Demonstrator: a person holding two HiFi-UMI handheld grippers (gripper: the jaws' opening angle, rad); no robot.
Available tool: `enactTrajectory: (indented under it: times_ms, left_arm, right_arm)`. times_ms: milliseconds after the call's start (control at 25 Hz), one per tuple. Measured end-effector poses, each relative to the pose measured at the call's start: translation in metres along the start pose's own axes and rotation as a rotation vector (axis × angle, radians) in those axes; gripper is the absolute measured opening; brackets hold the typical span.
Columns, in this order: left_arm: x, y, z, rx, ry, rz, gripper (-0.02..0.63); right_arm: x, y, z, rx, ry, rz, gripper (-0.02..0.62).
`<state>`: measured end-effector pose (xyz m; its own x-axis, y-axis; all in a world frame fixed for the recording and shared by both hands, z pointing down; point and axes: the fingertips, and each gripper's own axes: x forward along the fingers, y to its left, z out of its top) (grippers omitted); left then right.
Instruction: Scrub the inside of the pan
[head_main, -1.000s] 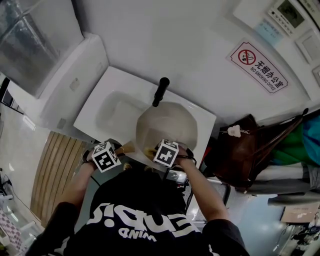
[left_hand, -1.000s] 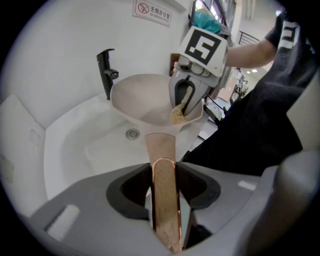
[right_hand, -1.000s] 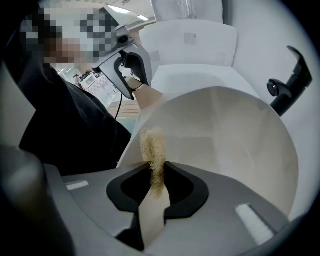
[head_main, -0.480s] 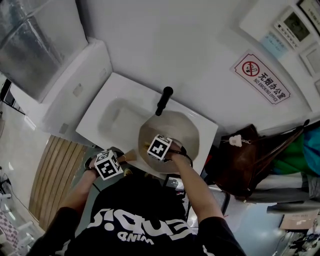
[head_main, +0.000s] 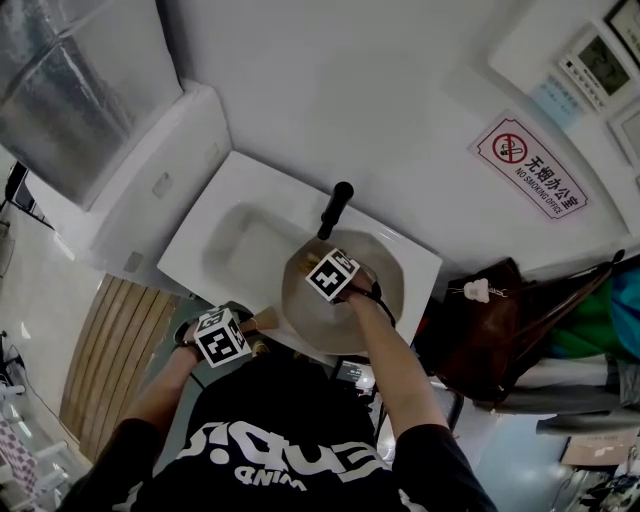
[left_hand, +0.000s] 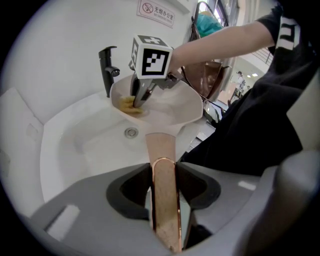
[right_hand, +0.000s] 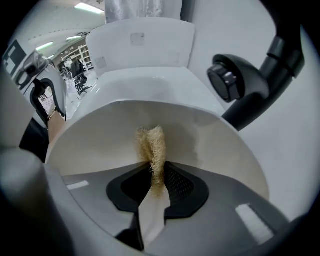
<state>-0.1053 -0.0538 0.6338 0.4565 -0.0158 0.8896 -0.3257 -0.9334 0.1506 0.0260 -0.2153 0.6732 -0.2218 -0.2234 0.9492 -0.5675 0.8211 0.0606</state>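
Sink (head_main: 225, 215) – white, set against the white wall, with a drain (left_hand: 131, 132) in its bowl.

Pan (head_main: 325, 315) – pale inside and round. In the head view it covers the sink's 4 o'clock part. Whether its underside rests on the rim cannot be told.

Faucet (head_main: 335, 208) – black, upright, just beyond the pan's rim at 12 o'clock.

Left gripper (left_hand: 165, 200) – at the pan's 8 o'clock, outside the rim. Its jaws are pressed onto the handle (left_hand: 161, 150), one on each flat side. The handle is copper-toned and runs from the jaws straight up to the pan.

Right gripper (right_hand: 157, 182) – pointing down inside the pan, near the rim at 11 o'clock, close under the faucet. Its jaws pinch a loofah (right_hand: 151, 147). This is a tan, fibrous, folded strip, and its free end touches the pan's inner wall.

Sign (head_main: 530, 165) – no-smoking, on the wall at 2 o'clock from the pan, well apart.
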Motion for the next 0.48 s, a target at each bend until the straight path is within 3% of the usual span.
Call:
enactTrajectory:
  times_ms: [480]
  left_arm:
    - [0.000,0.001,0.000,-0.001,0.003,-0.005,0.156]
  right_arm:
    - [-0.011,-0.080,-0.042,0.042,0.095,-0.220,0.077]
